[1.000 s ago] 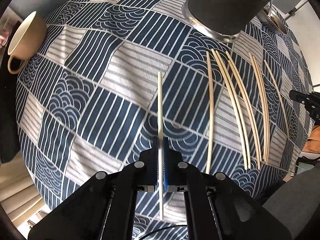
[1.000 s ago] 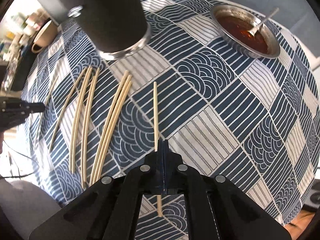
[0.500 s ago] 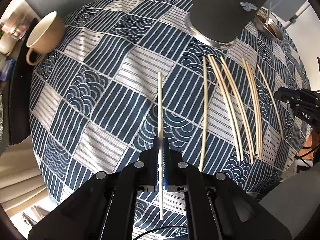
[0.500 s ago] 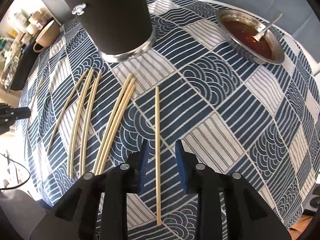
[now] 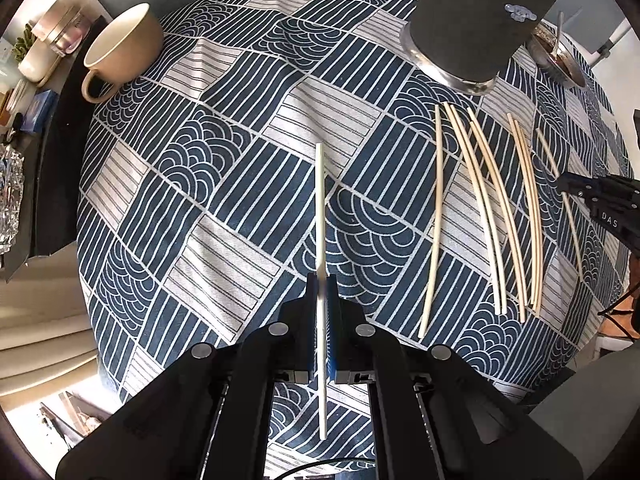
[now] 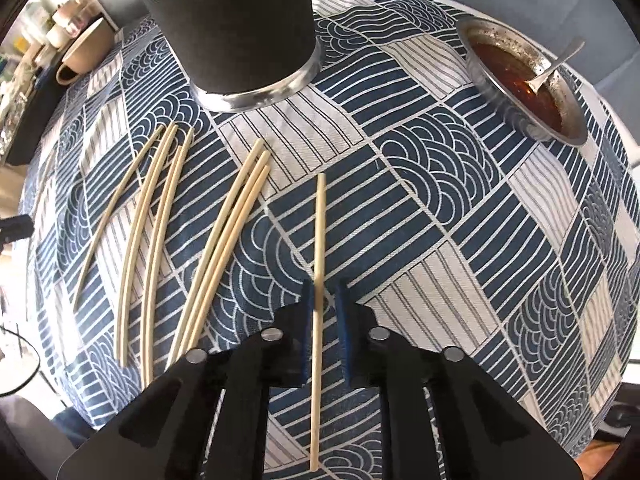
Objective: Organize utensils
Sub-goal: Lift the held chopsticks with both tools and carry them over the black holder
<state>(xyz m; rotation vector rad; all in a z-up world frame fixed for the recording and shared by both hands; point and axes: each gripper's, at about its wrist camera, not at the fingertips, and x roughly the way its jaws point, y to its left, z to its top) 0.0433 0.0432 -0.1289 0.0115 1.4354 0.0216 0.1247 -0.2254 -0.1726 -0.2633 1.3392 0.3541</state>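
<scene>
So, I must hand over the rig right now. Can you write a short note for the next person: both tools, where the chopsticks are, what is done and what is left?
Left tool: shut on one chopstick, above the tablecloth.
Right tool: jaws closing around a second chopstick that lies on the cloth; the pads do not press on it yet.
Six loose chopsticks lie on the cloth in front of the black holder.
Done: no chopstick shows in the holder; its inside is hidden.
Left: probably finish the right grip, drop both sticks into the holder, then collect the six.

Navy-white patterned tablecloth (image 5: 248, 184), perhaps beige mug (image 5: 120, 52).
</scene>
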